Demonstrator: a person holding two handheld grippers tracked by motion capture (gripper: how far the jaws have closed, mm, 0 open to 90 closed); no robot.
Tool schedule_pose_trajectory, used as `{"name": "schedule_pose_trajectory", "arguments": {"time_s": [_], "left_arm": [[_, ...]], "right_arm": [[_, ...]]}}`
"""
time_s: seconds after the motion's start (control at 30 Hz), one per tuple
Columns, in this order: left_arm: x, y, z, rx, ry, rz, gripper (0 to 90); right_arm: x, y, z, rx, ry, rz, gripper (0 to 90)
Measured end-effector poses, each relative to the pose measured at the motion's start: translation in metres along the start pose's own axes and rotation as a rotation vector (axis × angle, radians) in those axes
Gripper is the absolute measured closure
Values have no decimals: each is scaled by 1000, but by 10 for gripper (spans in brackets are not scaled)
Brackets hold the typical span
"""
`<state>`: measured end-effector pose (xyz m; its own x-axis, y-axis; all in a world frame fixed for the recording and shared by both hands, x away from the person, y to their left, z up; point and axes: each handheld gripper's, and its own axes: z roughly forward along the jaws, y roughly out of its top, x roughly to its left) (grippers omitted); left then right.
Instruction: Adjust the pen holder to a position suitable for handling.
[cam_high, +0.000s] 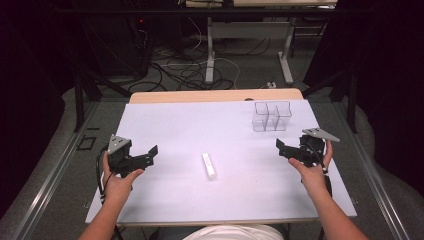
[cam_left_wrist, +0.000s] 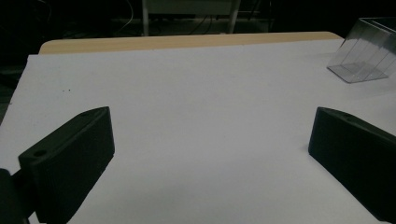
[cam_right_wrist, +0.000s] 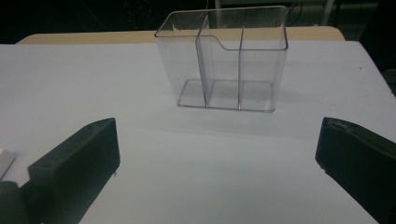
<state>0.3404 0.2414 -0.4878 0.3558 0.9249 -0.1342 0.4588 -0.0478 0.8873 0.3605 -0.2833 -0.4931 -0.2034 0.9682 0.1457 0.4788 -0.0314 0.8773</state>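
A small white oblong object (cam_high: 209, 166) lies flat in the middle of the white table (cam_high: 190, 125). A clear plastic organizer (cam_high: 271, 115) with upright dividers stands at the back right; it is empty (cam_right_wrist: 229, 60) and its corner shows at the upper right of the left gripper view (cam_left_wrist: 366, 56). My left gripper (cam_high: 148, 156) hovers at the left of the table, held in a hand, jaws wide apart with nothing between them (cam_left_wrist: 210, 154). My right gripper (cam_high: 284, 148) sits at the right, just in front of the organizer, also open and empty (cam_right_wrist: 217, 158).
The table's wooden far edge (cam_high: 215, 95) borders a dark floor with tangled cables (cam_high: 190, 70) and white desk legs (cam_high: 210, 50). A white corner (cam_right_wrist: 5, 162) of the oblong object shows at the left edge of the right gripper view.
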Motion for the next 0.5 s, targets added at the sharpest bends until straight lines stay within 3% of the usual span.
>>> {"name": "schedule_pose_trajectory", "arguments": {"time_s": [0.23, 0.5], "left_arm": [[0, 0, 1, -1, 6, -5, 3], [-2, 0, 1, -14, 49, -24, 3]], "right_arm": [[-2, 1, 2, 6, -19, 2, 0], [-9, 3, 4, 22, -58, 12, 0]]}}
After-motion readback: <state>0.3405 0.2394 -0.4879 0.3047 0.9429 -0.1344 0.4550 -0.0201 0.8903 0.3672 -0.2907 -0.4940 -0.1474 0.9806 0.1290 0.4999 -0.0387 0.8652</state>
